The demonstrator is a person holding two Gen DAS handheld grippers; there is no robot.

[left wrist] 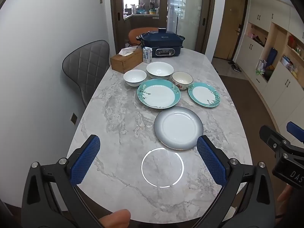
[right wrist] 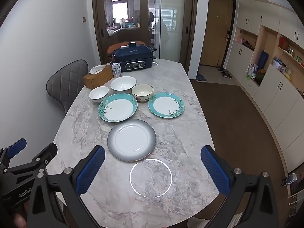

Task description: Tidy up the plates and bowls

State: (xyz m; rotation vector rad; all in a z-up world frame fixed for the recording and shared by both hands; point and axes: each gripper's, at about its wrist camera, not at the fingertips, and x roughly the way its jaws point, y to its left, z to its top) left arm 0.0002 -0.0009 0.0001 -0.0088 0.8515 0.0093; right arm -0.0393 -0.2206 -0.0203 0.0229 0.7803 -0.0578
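Three bowls (right wrist: 123,85), three plates (right wrist: 131,139), all empty

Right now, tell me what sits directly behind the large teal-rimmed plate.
Behind the large teal-rimmed plate stand three bowls: a small white bowl, a big white bowl and a cream floral bowl. All three look empty. The plate's rim hides the floral bowl's foot.
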